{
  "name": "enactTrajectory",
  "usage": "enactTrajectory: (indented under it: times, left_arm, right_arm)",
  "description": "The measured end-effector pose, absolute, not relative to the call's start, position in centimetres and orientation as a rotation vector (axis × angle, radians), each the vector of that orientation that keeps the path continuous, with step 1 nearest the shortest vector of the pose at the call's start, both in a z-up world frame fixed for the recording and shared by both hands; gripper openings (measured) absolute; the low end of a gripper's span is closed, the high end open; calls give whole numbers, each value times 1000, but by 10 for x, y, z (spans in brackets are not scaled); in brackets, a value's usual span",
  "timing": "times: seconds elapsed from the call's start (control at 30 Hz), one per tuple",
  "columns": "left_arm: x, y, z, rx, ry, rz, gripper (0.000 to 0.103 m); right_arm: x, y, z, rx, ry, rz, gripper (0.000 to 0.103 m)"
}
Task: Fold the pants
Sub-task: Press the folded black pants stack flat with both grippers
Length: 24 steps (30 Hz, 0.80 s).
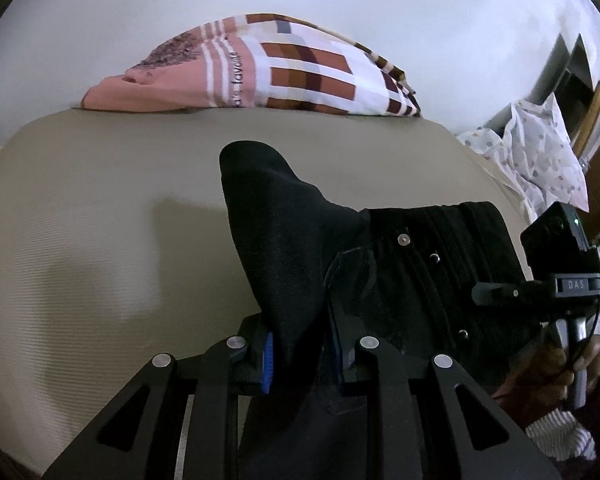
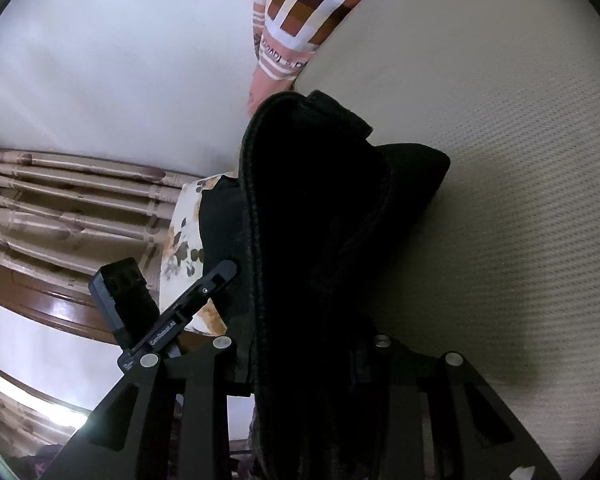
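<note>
Surface: a bed [image 1: 100, 240] with a beige textured cover is seen in both views; no desk is in view.
Pants: black pants [image 1: 420, 272] are held up over the bed, at the right of the left wrist view, with metal rivets visible on the fabric.
Left tongs: the left tongs [image 1: 300, 356] are clenched on a fold of the pants, which rises between the blue-edged pads and ends in a rounded peak above them.
Right tongs: the right tongs [image 2: 312, 364] are clenched on a thick bunch of the pants [image 2: 320, 208]; a ribbed band of the fabric is seen running up from the jaws.
Right tongs, seen from the left: the device [image 1: 556, 280] is noted at the right edge, gripped by a hand [image 1: 548, 372] at its handle.
Left tongs, seen from the right: the device [image 2: 180, 312] is noted at lower left, beside the hanging fabric.
Other items: a pink and brown checked cloth [image 1: 260, 68] lies at the far edge of the bed against a white wall [image 1: 420, 8].
Side items: a pale patterned cloth [image 1: 540, 156] is draped at the right.
</note>
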State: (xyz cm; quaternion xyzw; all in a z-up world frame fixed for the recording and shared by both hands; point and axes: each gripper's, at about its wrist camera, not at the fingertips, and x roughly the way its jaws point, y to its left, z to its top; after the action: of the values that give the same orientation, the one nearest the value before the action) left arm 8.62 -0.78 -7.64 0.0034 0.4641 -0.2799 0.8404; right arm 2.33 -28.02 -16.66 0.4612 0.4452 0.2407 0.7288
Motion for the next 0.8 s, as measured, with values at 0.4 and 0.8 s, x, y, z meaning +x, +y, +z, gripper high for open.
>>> enactTrajectory:
  times: [0.4,0.8]
  left_arm:
    - [97,25,-70,-20,957,-543,22]
    - [104,46,-69,-49,948,-518,22]
  right_arm:
    - [36,-254,-162,1006,1008,571,30]
    - [41,-244,-153,1005,1024,585,30]
